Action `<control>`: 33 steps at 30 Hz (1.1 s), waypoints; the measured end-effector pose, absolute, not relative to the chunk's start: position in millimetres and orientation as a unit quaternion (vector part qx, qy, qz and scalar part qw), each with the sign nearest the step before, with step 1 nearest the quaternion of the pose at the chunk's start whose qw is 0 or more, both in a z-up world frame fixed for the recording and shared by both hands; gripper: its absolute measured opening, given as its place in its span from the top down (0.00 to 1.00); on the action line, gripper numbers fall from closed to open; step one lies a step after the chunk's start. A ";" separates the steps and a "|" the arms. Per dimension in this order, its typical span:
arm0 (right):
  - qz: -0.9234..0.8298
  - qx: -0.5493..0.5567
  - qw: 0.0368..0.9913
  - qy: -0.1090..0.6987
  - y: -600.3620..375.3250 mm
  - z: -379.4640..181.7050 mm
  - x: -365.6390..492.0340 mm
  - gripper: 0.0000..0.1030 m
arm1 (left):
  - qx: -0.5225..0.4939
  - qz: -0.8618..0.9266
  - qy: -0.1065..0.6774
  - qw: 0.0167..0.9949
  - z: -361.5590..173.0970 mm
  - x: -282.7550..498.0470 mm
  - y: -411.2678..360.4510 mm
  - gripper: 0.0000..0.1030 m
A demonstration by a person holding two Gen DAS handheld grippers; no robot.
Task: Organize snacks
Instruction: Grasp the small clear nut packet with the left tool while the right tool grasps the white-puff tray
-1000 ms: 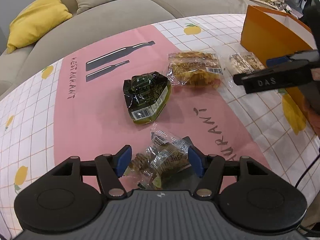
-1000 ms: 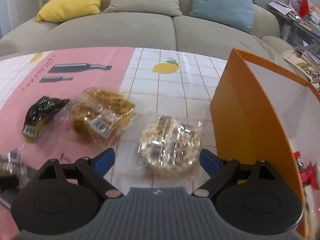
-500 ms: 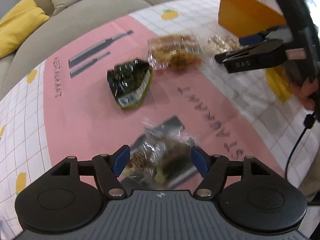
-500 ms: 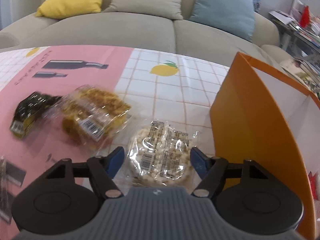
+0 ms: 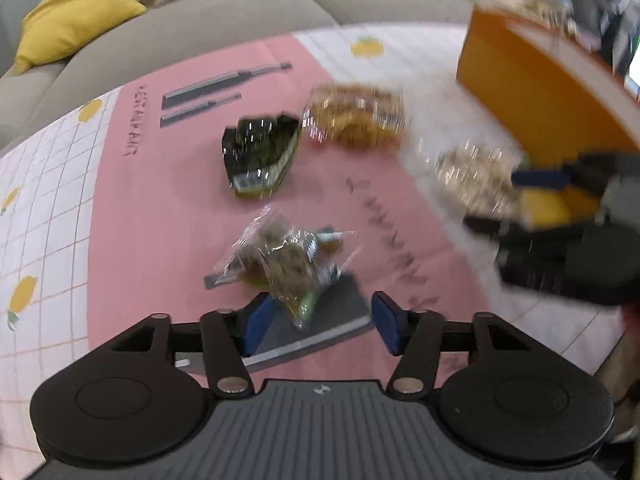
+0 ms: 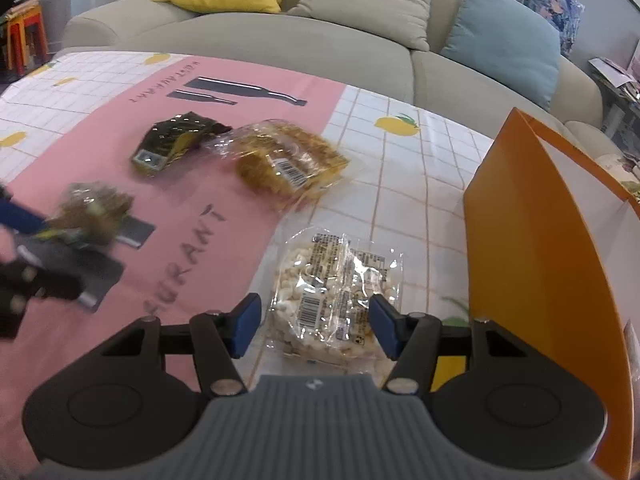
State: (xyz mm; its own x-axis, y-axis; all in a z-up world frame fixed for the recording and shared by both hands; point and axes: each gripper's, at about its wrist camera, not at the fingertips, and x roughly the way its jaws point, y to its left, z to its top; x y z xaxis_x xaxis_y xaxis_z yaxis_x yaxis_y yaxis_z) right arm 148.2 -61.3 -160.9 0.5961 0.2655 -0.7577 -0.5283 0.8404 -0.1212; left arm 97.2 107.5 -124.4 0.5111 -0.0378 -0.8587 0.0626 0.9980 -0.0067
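A grey sofa (image 6: 280,44) stood behind the pink-and-white tablecloth (image 6: 120,128). An orange paper bag (image 6: 532,240) stood at the cloth's right. The right gripper (image 6: 314,322) had its jaws apart around a clear puffed-rice cake pack (image 6: 336,300). The left gripper (image 5: 316,324) was spread, a clear brown-snack packet (image 5: 286,264) lying just ahead. A yellow cracker pack (image 6: 284,164) and a dark green wrapper (image 6: 176,144) lay beyond.

Both the left claw (image 5: 322,322) and right claw (image 6: 316,326) are black, with blue pads, silver screws and ribbed grey housings.
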 end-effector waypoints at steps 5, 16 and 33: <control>0.219 -0.144 0.888 0.378 -71.8 -150.2 146.1 0.22 | -0.064 0.016 0.457 0.887 -105.8 103.2 117.7 0.26; 0.181 -0.067 0.875 0.444 -72.6 -163.0 184.2 0.19 | -0.263 0.171 0.481 0.819 -123.4 132.3 142.6 0.27; 0.185 -0.078 0.871 0.449 -70.5 -175.1 183.3 0.25 | -0.190 0.189 0.512 0.816 -144.3 142.8 131.4 0.59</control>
State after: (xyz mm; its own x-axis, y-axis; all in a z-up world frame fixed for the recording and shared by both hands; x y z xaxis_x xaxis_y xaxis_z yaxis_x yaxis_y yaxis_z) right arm 183.3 -70.5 -175.1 0.5286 0.2523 -0.8105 -0.3916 0.9196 0.0309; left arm 142.8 131.4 -144.3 0.4034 0.1148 -0.9078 -0.5033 0.8564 -0.1153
